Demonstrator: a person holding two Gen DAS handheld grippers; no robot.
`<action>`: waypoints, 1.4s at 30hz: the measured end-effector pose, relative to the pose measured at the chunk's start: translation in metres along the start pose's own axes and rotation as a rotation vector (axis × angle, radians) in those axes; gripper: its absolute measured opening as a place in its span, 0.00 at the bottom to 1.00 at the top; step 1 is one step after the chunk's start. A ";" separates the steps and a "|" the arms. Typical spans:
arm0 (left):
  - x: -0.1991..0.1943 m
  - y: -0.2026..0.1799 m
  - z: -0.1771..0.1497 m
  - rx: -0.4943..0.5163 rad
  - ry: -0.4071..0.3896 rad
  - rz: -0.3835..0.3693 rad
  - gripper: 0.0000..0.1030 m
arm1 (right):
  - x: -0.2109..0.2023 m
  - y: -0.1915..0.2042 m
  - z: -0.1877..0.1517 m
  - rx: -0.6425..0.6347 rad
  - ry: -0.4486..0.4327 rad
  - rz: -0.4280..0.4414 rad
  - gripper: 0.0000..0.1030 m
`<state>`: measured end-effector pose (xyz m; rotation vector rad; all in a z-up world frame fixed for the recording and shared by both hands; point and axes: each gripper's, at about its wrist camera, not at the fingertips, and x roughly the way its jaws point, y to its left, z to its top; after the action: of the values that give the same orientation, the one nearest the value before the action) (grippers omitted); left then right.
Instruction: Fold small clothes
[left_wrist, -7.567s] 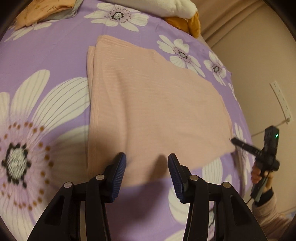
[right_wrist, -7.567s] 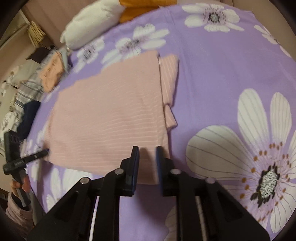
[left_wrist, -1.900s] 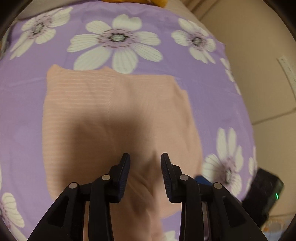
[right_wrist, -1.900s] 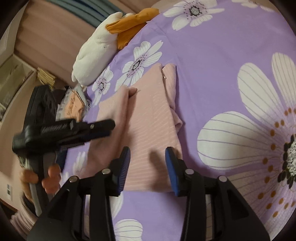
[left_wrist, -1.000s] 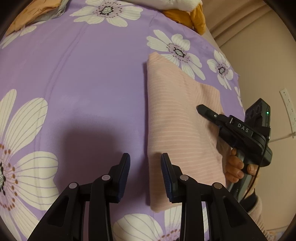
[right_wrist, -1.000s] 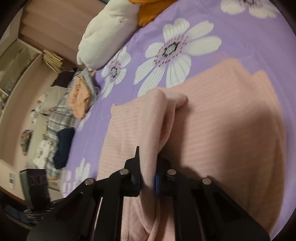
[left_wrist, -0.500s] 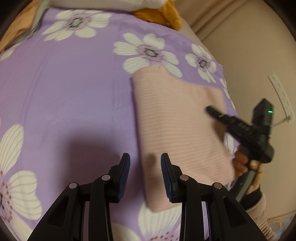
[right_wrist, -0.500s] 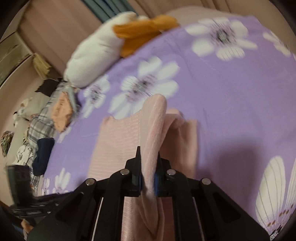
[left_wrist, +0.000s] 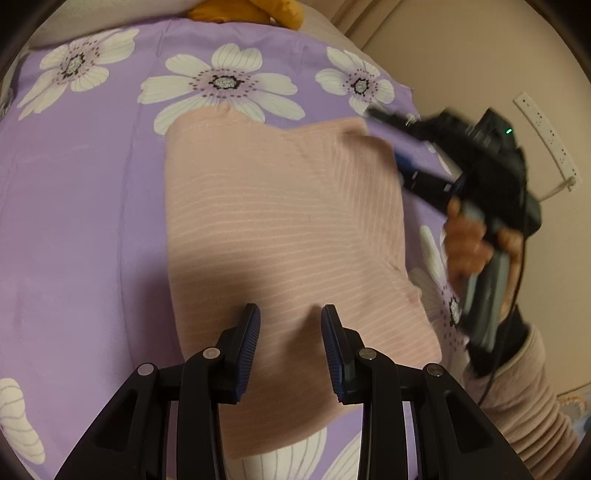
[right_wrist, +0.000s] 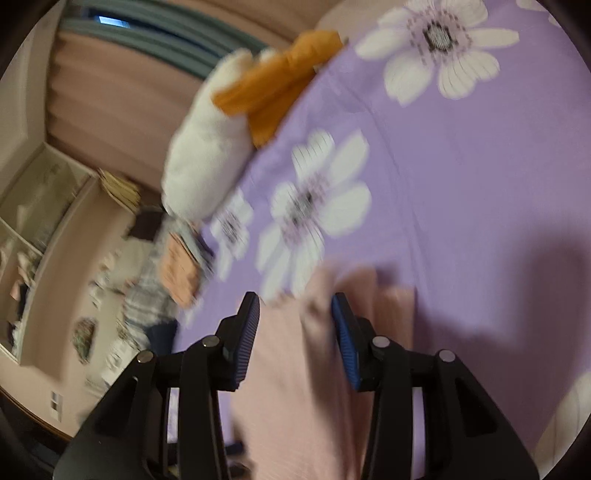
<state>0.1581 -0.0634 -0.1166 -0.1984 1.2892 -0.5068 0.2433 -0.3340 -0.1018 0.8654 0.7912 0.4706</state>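
A pink ribbed garment lies folded on the purple flowered bedspread. My left gripper hovers open over its near part, with nothing between the pads. At the garment's far right corner is my right gripper, blurred and held by a hand. In the right wrist view that gripper has its jaws opening. A raised fold of the pink garment stands between them, leaning on the right pad and clear of the left one.
A white pillow with an orange cloth lies at the bed's far end. A pile of other clothes sits at the bed's left edge, with shelves beyond. A wall with a power strip stands to the right.
The right gripper, shut on the pink fold half a second ago, has parted its jaws. The left gripper has moved from the bare sheet to above the garment.
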 end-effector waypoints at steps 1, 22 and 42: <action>0.000 0.000 -0.001 -0.003 0.002 0.000 0.30 | -0.009 0.005 0.004 -0.008 -0.036 0.015 0.40; 0.005 -0.004 -0.008 0.027 -0.013 0.050 0.30 | -0.055 0.047 -0.146 -0.449 0.169 -0.272 0.16; 0.001 -0.012 -0.059 0.119 0.006 0.146 0.30 | -0.085 0.030 -0.163 -0.442 0.125 -0.421 0.10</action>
<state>0.0996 -0.0665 -0.1290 -0.0028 1.2642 -0.4573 0.0620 -0.2926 -0.1068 0.2489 0.9124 0.3077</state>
